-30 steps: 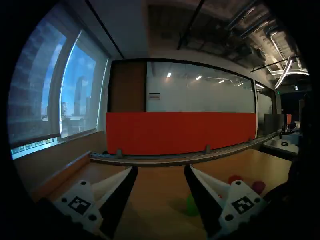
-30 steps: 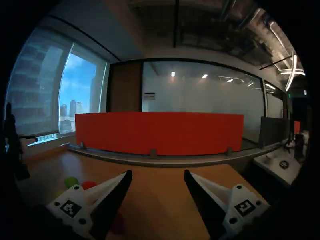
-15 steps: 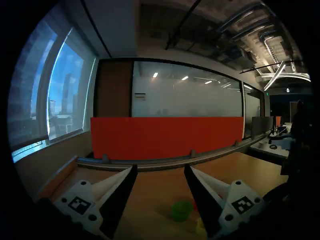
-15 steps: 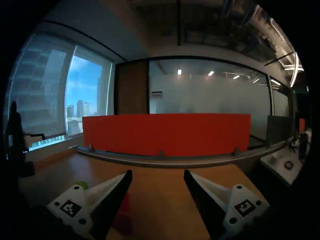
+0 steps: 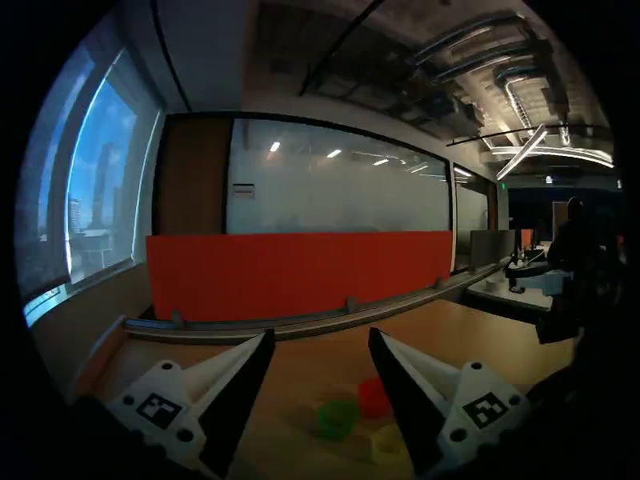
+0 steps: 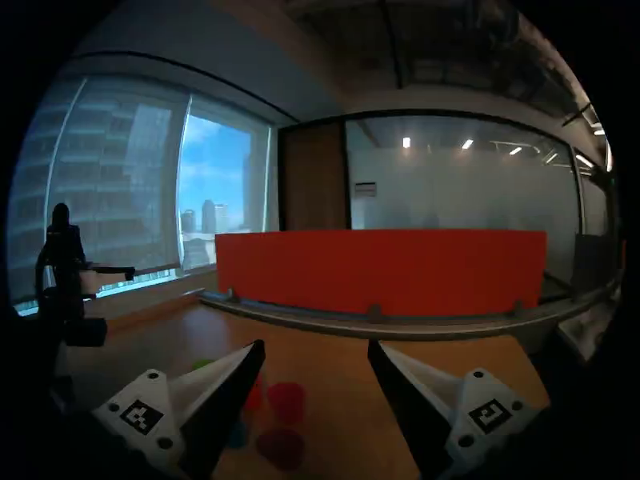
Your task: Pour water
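Since a second earlier the red cup [image 5: 374,396] had slid to lie just ahead of the left gripper [image 5: 320,334]; it and the right gripper [image 6: 316,344] both gaped apart, empty.

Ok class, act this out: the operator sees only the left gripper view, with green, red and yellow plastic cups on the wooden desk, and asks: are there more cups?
Observer: Yes. The right gripper view adds a dark magenta plastic cup, the one nearest the right claw.
Operator: Is that claw holding anything?
Observer: No. It is open, with nothing between its fingers.
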